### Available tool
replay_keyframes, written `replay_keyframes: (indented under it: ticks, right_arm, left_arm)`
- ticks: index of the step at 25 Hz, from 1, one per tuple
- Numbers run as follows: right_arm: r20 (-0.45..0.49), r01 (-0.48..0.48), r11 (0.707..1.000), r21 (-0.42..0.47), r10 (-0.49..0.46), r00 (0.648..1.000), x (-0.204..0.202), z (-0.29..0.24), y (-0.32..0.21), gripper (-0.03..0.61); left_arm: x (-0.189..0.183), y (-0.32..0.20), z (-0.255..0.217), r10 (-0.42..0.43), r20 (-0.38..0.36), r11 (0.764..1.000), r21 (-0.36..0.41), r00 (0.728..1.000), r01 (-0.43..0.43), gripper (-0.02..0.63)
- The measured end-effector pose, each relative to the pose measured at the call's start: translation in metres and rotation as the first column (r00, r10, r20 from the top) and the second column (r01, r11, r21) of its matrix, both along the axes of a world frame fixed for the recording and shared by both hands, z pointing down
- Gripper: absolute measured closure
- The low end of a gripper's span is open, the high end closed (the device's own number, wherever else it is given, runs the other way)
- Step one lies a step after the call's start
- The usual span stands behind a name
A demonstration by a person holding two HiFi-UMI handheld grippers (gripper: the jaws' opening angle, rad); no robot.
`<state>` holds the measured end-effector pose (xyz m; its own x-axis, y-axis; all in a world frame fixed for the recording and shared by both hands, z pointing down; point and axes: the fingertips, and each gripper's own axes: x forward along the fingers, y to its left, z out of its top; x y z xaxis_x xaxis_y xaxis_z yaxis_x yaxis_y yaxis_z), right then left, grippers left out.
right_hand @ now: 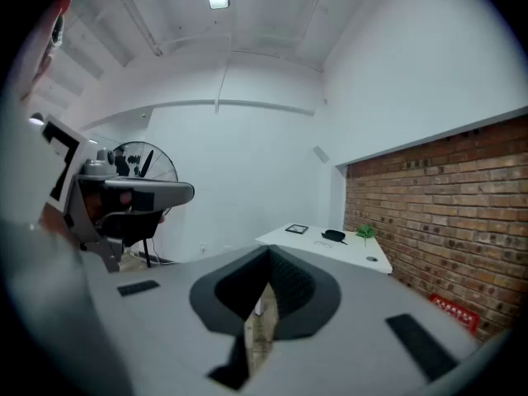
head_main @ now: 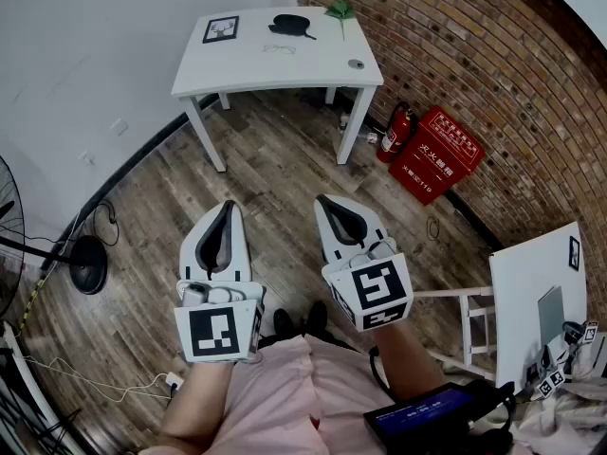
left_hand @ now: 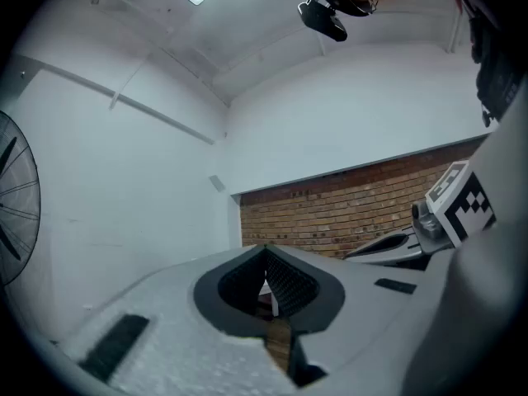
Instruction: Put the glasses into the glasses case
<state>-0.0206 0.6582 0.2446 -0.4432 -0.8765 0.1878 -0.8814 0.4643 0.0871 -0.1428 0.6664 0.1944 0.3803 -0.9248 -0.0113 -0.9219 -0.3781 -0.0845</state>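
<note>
Left claw [head_main: 228, 207] & right claw [head_main: 327, 202] — both closed, empty; table [head_main: 285, 72] w/ glasses case [head_main: 291, 26], glasses [head_main: 281, 49] well ahead.

the only writing large enough to read is a row of white chinese characters on the front of the red box [head_main: 435, 154] by the brick wall [head_main: 493, 55]; it appears to say 灭火器箱, and a finer line under it is too small to read. the cubes [head_main: 214, 332] on the left gripper [head_main: 228, 207] and right gripper [head_main: 325, 200] bear black-and-white square marker patterns, no letters. the dark screen [head_main: 429, 413] at the bottom edge shows a blue band with pale lettering, too small to make out.
</note>
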Motion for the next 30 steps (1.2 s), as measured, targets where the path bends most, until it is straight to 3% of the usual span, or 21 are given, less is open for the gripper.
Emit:
replay_keyframes:
  ticks: [10, 12, 14, 22, 30]
  right_arm:
    - [0.028, -0.023, 1.0, 0.007, 0.023, 0.999, -0.01, 0.004, -0.011, 0.572]
    - [0.041, -0.026, 1.0, 0.007, 0.026, 0.999, -0.013, 0.002, -0.015, 0.472]
    - [0.041, -0.034, 0.999, 0.021, 0.033, 0.999, -0.016, 0.0, -0.018, 0.454]
    - [0.009, -0.078, 0.996, 0.036, 0.078, 0.997, -0.018, 0.006, -0.033, 0.456]
    - [0.0, -0.092, 0.996, 0.021, 0.092, 0.996, -0.009, 0.019, -0.085, 0.446]
  left_arm:
    - [-0.012, -0.011, 0.006, 0.009, 0.004, 1.0, -0.01, 1.0, -0.009, 0.611]
    - [-0.017, -0.015, 0.007, 0.013, 0.005, 1.0, -0.007, 1.0, -0.013, 0.611]
    - [-0.021, -0.016, 0.006, 0.02, 0.006, 1.0, 0.002, 1.0, -0.02, 0.611]
    - [-0.035, -0.031, 0.014, 0.026, 0.024, 1.0, 0.002, 0.999, -0.026, 0.611]
    - [-0.032, -0.086, 0.036, 0.022, 0.038, 0.999, -0.034, 0.999, -0.021, 0.611]
